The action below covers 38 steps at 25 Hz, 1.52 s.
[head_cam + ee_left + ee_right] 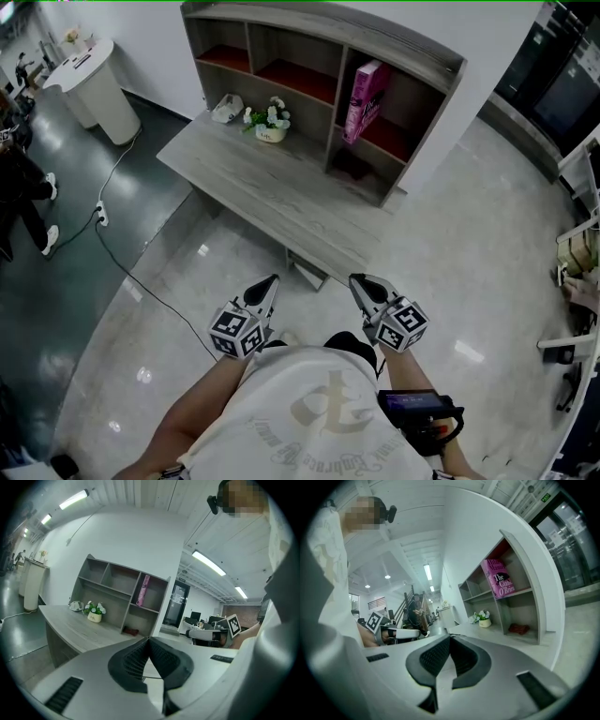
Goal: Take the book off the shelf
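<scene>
A pink book [364, 98] stands leaning in the upper right compartment of the grey shelf unit [427, 56] on the desk [272, 192]. It also shows in the left gripper view as the book [145, 590] and in the right gripper view as the book [500, 578], far ahead in both. My left gripper [270, 283] and right gripper [360, 281] are held side by side close to my body, short of the desk's near edge. Both are shut with nothing between the pads: the left gripper [149, 640] and the right gripper [450, 637] each show the jaws meeting at the tips.
A small flower pot [270, 122] and a white object [225, 108] sit on the desk left of the shelf. A dark red thing [349, 169] lies in the compartment below the book. A white round counter [94, 84], a floor cable [112, 244] and a person [19, 187] are at left.
</scene>
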Each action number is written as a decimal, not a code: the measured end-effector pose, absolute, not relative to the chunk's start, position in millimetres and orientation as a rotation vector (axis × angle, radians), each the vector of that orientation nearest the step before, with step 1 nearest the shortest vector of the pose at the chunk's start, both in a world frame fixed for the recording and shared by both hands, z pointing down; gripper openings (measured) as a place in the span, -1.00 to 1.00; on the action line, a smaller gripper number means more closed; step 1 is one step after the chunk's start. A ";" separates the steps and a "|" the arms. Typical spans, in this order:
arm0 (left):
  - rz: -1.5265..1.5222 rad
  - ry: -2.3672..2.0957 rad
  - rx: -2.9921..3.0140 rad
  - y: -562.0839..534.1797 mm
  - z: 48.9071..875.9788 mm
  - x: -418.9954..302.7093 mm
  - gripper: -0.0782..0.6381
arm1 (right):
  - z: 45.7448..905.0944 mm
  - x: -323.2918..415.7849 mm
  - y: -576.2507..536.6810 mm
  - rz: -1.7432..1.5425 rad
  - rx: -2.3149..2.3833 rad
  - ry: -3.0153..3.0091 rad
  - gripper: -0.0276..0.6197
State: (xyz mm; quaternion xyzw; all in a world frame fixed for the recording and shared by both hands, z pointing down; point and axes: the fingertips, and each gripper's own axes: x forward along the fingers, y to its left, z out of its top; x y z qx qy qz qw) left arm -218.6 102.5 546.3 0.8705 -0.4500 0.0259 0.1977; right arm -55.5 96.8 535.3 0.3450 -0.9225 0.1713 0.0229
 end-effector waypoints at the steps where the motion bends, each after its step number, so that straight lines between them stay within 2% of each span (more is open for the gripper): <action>1: 0.070 -1.256 2.435 101.5 547.3 -219.4 -0.78 | 535.4 -55.4 96.1 0.554 1.087 -2.858 -0.90; 18: 0.058 -1.233 2.451 79.1 544.8 -235.6 -0.78 | 531.9 -58.7 77.9 0.592 1.206 -2.822 -0.90; 38: 0.137 -1.104 2.454 7.7 564.1 -183.3 -0.78 | 549.1 -18.5 8.3 0.668 1.260 -2.778 -0.90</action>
